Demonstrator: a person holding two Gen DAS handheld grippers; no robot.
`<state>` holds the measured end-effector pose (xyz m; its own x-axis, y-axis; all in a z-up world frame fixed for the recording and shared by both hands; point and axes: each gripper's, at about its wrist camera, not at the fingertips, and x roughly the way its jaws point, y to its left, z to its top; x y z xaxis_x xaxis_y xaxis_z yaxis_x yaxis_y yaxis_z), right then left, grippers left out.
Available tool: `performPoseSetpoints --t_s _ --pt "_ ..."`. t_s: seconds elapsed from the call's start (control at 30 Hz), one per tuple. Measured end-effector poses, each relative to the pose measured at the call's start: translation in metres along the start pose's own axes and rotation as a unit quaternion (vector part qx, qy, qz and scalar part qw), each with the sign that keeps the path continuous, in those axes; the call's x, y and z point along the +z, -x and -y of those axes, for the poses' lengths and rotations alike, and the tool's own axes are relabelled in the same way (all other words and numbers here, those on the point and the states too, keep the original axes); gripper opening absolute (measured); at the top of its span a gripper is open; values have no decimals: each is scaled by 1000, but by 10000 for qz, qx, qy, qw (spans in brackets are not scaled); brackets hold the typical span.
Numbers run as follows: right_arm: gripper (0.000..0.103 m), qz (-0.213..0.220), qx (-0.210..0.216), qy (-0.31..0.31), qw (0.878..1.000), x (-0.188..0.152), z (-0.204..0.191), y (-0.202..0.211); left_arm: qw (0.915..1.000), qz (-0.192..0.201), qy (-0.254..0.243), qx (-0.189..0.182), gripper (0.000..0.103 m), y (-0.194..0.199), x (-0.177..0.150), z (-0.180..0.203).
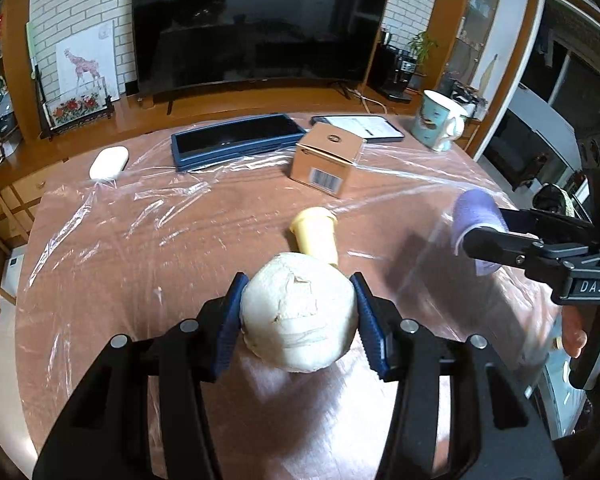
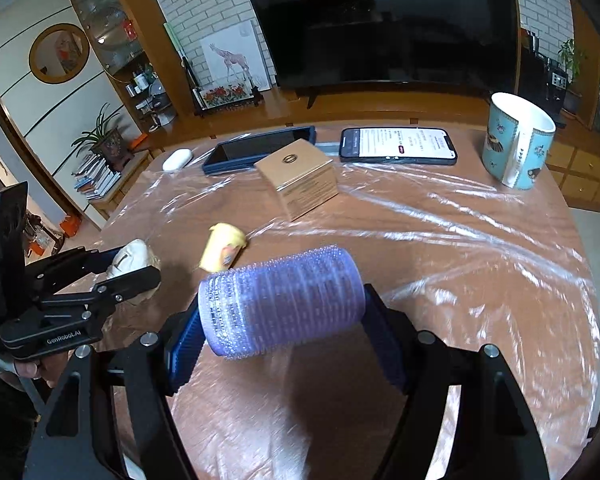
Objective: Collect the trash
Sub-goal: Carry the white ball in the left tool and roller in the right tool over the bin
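My left gripper is shut on a crumpled white paper ball, held above the table; from the right wrist view the same paper ball shows at the left in that gripper. The right gripper is shut on a purple bristly hair roller, gripped by its two ends and lifted off the table. In the left wrist view that roller hangs at the right edge. A small yellow bottle lies on its side on the table between both grippers, also visible as the yellow bottle.
The table is covered with clear plastic film. At its far side lie a cardboard box, a dark tablet, a phone, a white earbud case and a blue patterned mug. A large television stands behind.
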<state>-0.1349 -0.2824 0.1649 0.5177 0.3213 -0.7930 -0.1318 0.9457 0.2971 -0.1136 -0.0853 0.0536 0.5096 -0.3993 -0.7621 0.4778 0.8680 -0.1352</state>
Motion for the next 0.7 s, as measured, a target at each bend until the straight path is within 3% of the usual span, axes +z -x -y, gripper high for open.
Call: performPoseSetpoints --t_s 0.43,0.7 --pt "72 14 -62 -293 9996 -48 -28 29 9984 -23 -404 -390 53 26 -32 21" --pt "72 -12 -1 -209 9998 -67 -32 47 9984 -20 -427 -381 53 41 -49 34"
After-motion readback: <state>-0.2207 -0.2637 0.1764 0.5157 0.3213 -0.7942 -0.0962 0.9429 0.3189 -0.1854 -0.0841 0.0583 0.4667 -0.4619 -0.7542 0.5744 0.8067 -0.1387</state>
